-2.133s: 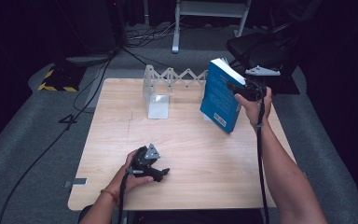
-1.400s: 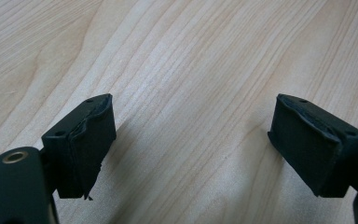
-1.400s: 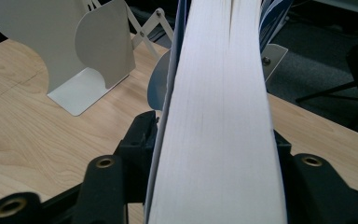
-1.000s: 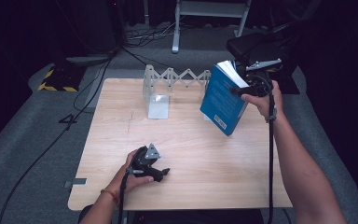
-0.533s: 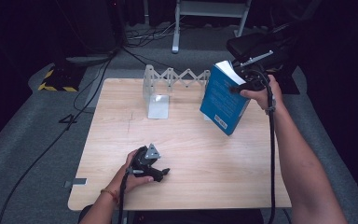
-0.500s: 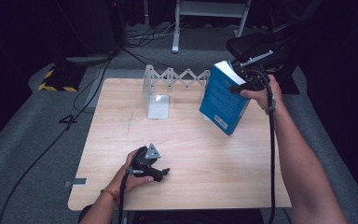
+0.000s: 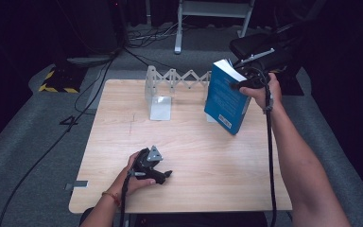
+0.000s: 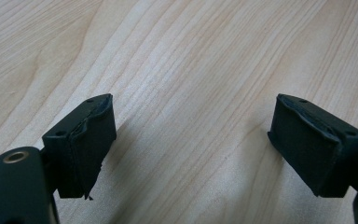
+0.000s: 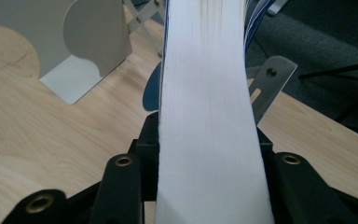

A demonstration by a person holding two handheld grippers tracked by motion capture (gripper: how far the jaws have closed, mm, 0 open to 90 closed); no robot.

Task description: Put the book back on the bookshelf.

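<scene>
Blue book [image 7: 226, 101] tilted, clamped between just-closing right tool [image 7: 246, 84] jaws, above wooden table [image 7: 208, 156].

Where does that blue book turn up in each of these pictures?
High view: the blue book stands tilted at the table's far right, clamped by the right gripper.
Left gripper view: not in it; open jaws over bare table.
Right gripper view: the book's white page edge runs up the centre, between the jaws.
Shared landmark: the white bookend.
</scene>
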